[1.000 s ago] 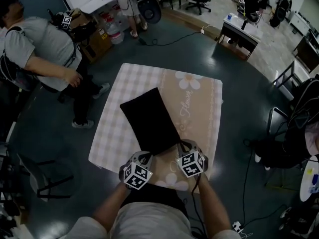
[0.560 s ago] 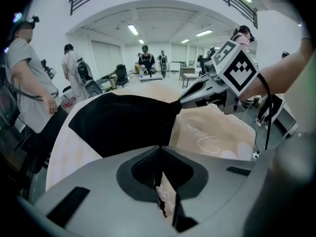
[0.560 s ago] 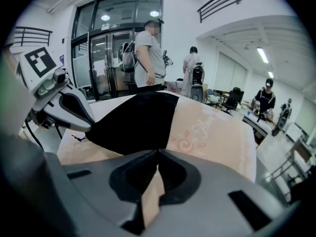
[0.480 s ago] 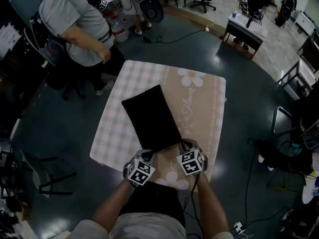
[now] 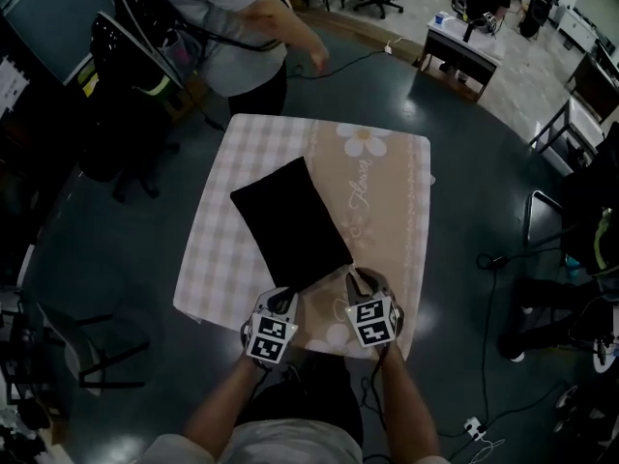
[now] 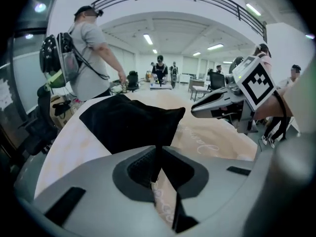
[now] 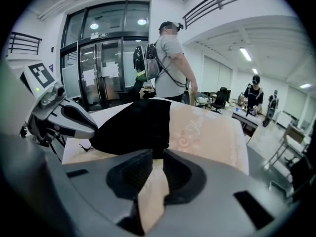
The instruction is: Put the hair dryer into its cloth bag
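Worktop [image 5: 398, 259] under cloth: pale check on left side, beige band with daisy print [image 5: 364, 141] on right. Dark glossy floor [image 5: 126, 249] all round, desk [image 5: 462, 44] at far end, person [image 5: 227, 37] with backpack just beyond far edge. Cursive word [image 5: 360, 184] on beige band — seems "Flower". Black cloth bag [image 5: 290, 222] lies diagonally mid-worktop. Left tool [image 5: 280, 302] and right tool [image 5: 360, 284] each pressed together on its near edge — pinching fabric.

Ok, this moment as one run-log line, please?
left hand-held gripper: shut on cloth bag near edge | right hand-held gripper: same | bag on table | hair dryer: not visible
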